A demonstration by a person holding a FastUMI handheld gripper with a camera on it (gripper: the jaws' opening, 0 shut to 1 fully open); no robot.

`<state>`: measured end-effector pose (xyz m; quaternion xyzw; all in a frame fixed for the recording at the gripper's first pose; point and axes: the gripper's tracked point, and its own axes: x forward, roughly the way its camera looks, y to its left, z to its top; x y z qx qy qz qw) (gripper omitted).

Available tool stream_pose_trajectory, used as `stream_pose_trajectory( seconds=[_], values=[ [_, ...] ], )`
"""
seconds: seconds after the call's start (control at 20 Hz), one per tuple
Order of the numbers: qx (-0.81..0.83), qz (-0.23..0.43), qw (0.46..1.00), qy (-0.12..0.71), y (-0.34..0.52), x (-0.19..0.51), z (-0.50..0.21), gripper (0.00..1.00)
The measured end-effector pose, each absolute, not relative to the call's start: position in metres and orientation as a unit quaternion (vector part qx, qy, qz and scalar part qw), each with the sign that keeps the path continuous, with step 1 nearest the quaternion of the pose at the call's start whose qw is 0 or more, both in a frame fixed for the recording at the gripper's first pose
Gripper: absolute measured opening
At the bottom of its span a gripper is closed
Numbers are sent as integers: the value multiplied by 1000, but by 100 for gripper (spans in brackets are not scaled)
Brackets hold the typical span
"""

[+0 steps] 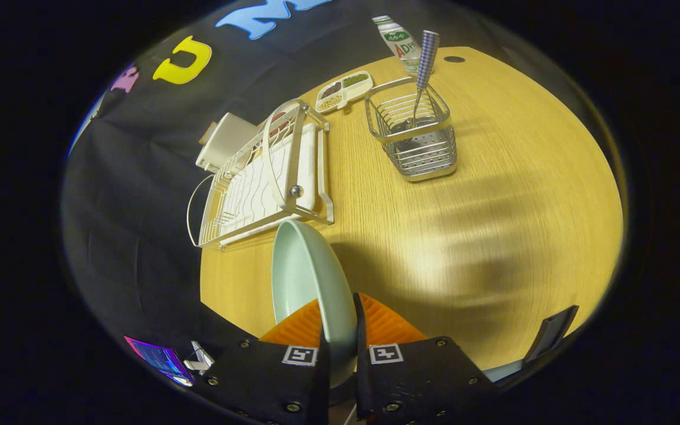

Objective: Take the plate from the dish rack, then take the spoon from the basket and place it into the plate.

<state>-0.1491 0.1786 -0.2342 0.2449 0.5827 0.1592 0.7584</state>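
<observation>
A pale green plate (307, 277) stands on edge between my fingers, lifted above the wooden table (493, 195). My gripper (340, 330) is shut on its rim, one finger on each face. Beyond the plate lies the white wire dish rack (263, 177), with nothing standing in its slots. Further off, to the right of the rack, a metal wire basket (417, 139) holds a spoon (425, 65) with a blue checked handle that sticks up out of it.
A divided snack tray (344, 91) and a small bottle (398, 41) sit behind the basket and rack. A white box (222, 141) rests beyond the rack. A dark stand (552, 330) is near the table's close corner.
</observation>
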Motion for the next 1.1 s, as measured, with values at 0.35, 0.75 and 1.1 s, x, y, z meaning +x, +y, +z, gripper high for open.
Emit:
stream_pose_trajectory(
  seconds=[0.35, 0.75, 1.1],
  values=[
    [314, 172, 725, 589, 182, -152, -272, 18],
    [198, 154, 798, 548, 144, -136, -270, 42],
    [164, 125, 899, 387, 97, -92, -184, 62]
  ],
)
